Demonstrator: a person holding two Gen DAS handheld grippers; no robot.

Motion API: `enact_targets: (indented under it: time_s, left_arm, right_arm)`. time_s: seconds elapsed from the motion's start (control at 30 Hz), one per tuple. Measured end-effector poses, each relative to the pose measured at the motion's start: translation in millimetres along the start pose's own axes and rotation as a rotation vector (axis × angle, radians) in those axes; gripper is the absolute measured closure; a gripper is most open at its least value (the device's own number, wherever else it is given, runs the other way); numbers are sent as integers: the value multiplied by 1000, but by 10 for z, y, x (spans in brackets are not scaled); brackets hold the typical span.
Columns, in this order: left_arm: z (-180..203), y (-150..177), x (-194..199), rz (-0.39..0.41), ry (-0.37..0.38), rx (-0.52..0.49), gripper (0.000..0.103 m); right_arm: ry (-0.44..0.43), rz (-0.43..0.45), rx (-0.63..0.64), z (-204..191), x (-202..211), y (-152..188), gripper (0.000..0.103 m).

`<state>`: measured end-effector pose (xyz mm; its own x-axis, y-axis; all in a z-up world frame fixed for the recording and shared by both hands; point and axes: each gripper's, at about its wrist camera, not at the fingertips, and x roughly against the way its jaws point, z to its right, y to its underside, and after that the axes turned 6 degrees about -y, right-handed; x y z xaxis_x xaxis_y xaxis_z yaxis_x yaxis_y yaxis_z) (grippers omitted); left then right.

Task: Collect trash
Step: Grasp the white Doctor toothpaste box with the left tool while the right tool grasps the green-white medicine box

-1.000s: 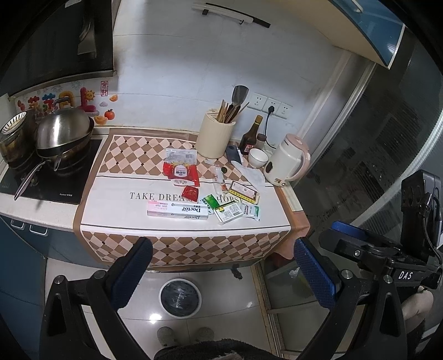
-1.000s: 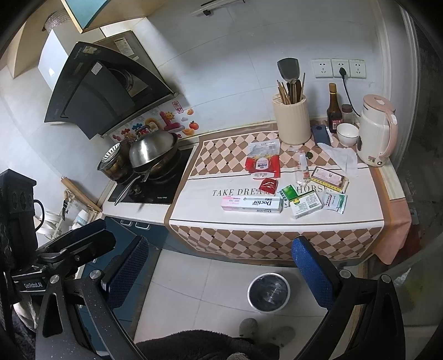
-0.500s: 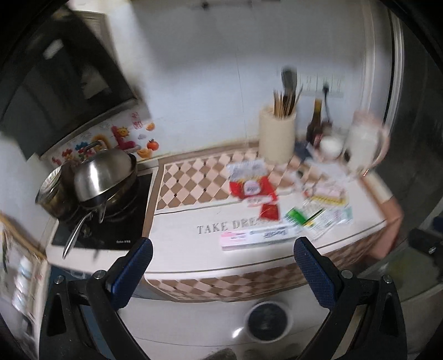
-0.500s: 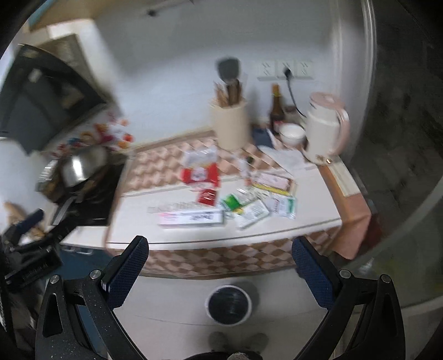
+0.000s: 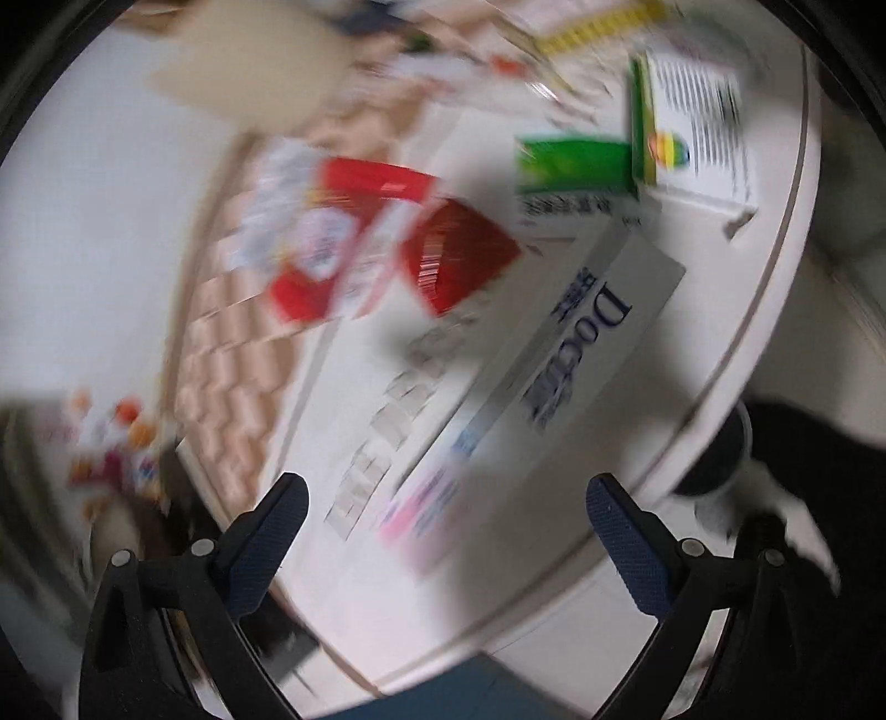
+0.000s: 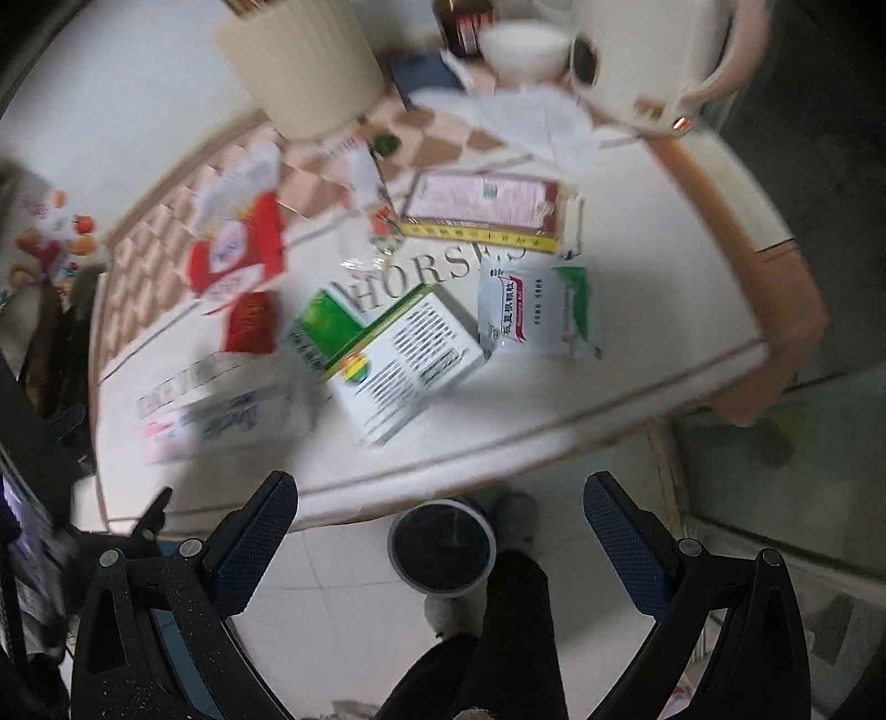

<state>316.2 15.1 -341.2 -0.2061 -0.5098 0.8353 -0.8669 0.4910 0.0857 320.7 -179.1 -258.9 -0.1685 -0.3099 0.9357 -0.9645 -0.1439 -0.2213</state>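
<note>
Counter cloth (image 6: 664, 266), one toothpaste box (image 5: 559, 354), two red packets (image 6: 238, 255), one bin (image 6: 441, 545)

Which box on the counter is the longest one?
The long white toothpaste box with blue "Doctor" lettering, lying flat near the counter's front edge. The green-and-white medicine box beside it is shorter and squarer.

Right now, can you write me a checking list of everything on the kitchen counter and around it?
Surface: cloth-covered counter, checkered border, printed lettering.
Job's things: toothpaste box, green-and-white box, white sachet, red wrapper, red-and-white packet, flat yellow-edged pack; bin on the floor below.
Clutter: utensil holder, kettle, white bowl, dark bottle.
Grippers: left gripper and right gripper both open, empty.
Cables: nothing seen.
Surroundings: tiled floor, the person's legs.
</note>
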Motion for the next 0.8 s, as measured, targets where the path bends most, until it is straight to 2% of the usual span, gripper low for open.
enact_targets:
  time_s: [0.1,0.17,0.23,0.27,0.37,0.4,0.47,0.6,0.67,0.7,0.73,0.77,0.8]
  left_arm:
    - [47,-192,-300,-45,61,-59,2]
    - [73,-282,-405,-58,107,-76,9]
    - [9,-313,-393,-56,190,-69,24]
    - [-38,-312,-399,-73,258,-45,43]
    - [-246,-254,-458,-123,250,118,49]
    - [-348,-206,-505,-159,268,205,49]
    - [-582,-42,-610,-232,316,427,50]
    - [-882,408,-777,-330,379,856,50]
    - [-901,546,-832,-356,419,961,50]
    - [-890,599,-854,-359,442,999,50]
    - [-877,644,-868,-364,448,1027,51]
    - [-849,672,-889,-370,465,1040,51]
    - [-830,687,-904,-374,477,1042,51]
  right_arm:
    - [-18,-49,-28,125,-349,-281,0]
    - [-37,-78,-54,209,-542,-436,0]
    - [-54,-111,-76,255,-673,-516,0]
    - [-66,-129,-93,282,-739,-555,0]
    - [-101,-151,-153,318,-859,-608,0]
    - [-111,-157,-181,313,-902,-618,0]
    - [-128,-169,-253,278,-1008,-634,0]
    - [-88,-180,-377,122,-1206,-649,0]
    - [13,-173,-357,-30,-1315,-705,0]
    - [52,-154,-326,-106,-1326,-738,5]
    - [97,-127,-267,-211,-1334,-790,16]
    - [125,-105,-210,-293,-1329,-833,17]
    - [96,-80,-118,-400,-1335,-893,18]
